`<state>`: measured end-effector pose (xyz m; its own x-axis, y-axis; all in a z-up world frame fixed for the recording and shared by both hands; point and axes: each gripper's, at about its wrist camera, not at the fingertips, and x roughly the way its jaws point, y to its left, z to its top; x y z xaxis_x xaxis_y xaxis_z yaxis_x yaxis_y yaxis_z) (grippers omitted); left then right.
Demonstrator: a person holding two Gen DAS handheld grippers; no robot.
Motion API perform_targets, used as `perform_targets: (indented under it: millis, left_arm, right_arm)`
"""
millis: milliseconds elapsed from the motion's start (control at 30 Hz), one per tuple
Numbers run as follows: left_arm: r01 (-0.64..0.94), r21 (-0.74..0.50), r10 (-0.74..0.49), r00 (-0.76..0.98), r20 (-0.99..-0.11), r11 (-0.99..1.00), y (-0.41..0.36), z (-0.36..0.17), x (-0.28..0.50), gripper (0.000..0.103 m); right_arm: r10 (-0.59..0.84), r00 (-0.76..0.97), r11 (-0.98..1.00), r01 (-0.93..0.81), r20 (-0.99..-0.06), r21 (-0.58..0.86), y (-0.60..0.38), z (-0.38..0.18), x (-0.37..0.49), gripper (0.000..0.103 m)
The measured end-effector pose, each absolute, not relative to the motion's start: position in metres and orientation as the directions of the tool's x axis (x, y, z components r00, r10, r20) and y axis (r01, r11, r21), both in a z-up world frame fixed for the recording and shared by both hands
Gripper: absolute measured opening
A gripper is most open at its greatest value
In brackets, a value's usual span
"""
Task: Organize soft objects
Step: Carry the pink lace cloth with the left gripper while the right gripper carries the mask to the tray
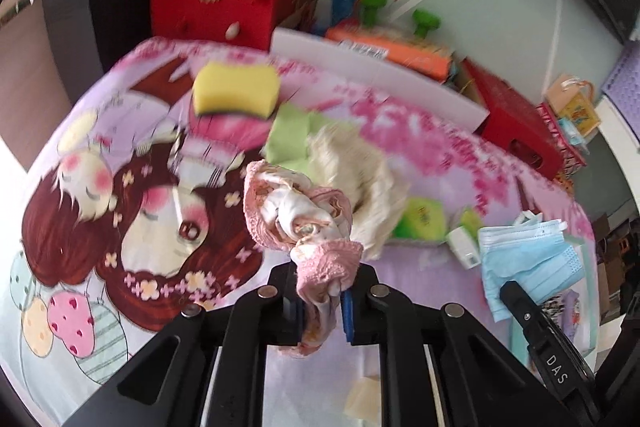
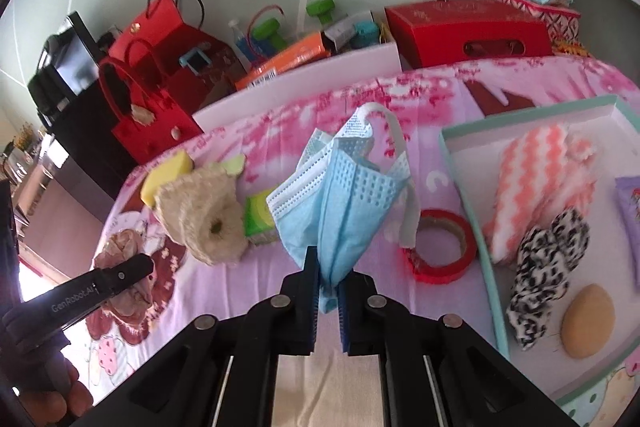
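Note:
My left gripper (image 1: 322,301) is shut on a pink lace cloth (image 1: 298,215) and holds it above the cartoon-print sheet (image 1: 120,187). My right gripper (image 2: 328,301) is shut on a blue face mask (image 2: 340,195), lifted off the sheet; the mask also shows in the left wrist view (image 1: 528,259). A cream loofah (image 2: 204,223) lies left of the mask. A yellow sponge (image 1: 236,89) sits farther back. A teal-rimmed tray (image 2: 460,163) at right holds a pink-and-white striped cloth (image 2: 536,187), a leopard-print scrunchie (image 2: 540,267) and a tan sponge (image 2: 586,327).
A red tape roll (image 2: 440,247) lies between the mask and the tray. A green packet (image 2: 258,215) sits by the loofah. Red bags (image 2: 156,95), a red box (image 2: 468,31) and an orange box (image 2: 288,63) stand behind the bed's far edge.

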<state>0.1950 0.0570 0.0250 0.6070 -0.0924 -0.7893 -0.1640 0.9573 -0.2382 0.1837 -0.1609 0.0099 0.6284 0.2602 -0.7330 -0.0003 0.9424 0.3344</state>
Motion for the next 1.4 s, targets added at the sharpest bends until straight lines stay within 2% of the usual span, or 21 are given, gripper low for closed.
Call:
perform_targets:
  millis: [233,533,1200,1400]
  left_arm:
    - [-0.081,-0.244,-0.126,0.678,-0.724,0.966,0.035,0.051,0.191,0.014]
    - [0.014,-0.2,-0.146,0.731,-0.666,0.98,0.005,0.067,0.185,0.014]
    - [0.19,-0.187,-0.266,0.654,-0.708,0.964,-0.089,0.068,0.181,0.014]
    - [0.29,-0.206,-0.345,0.605,-0.718,0.935,-0.135,0.077,0.179,0.014]
  right_arm:
    - [0.259,0.679,0.938,-0.009,-0.687,0.346,-0.174,0.039,0.172,0.009]
    - [0.145,0.733,0.958,0.063,-0.665,0.279,-0.211,0.063,0.16,0.009]
    - [-0.156,0.702,0.923,0.354,-0.695,0.151,-0.328,0.069,0.141,0.008]
    - [-0.227,0.646,0.883,0.452,-0.729,0.126,-0.36,0.062,0.136,0.009]
